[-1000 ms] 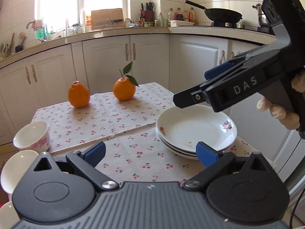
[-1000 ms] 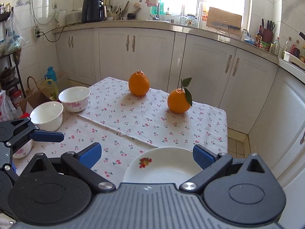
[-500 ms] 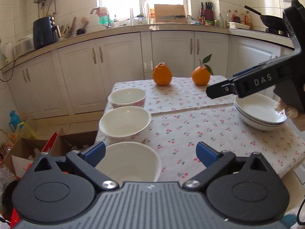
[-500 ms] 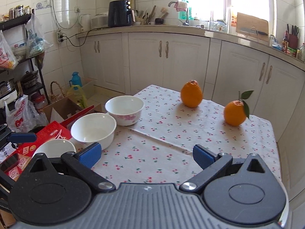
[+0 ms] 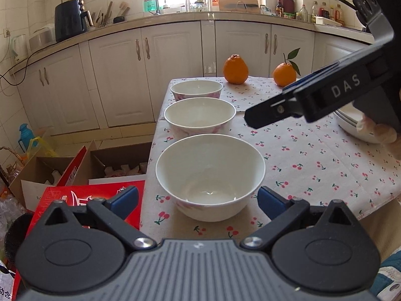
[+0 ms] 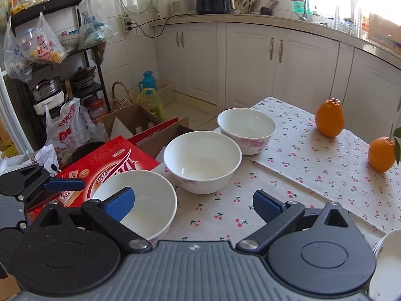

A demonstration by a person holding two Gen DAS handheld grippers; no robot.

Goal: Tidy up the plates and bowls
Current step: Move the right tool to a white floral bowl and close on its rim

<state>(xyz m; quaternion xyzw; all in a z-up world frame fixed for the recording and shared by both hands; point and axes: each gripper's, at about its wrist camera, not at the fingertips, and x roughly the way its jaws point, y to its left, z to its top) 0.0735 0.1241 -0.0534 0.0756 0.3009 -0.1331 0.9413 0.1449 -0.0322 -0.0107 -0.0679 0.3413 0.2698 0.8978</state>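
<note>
White porcelain is our concern: three bowls line the worktop's [image 5: 313, 155] left edge, the near bowl [image 5: 210, 175] before our left gripper [image 5: 198, 199], its fingers spread and empty. We judge bowl-stacking is starting; next, straddle that rim without nudging it off. Rightward the cloth lies clear. Our right gripper [image 6: 191, 202] hangs open over it; stacked plates [image 5: 356, 128] sit far right.
</note>
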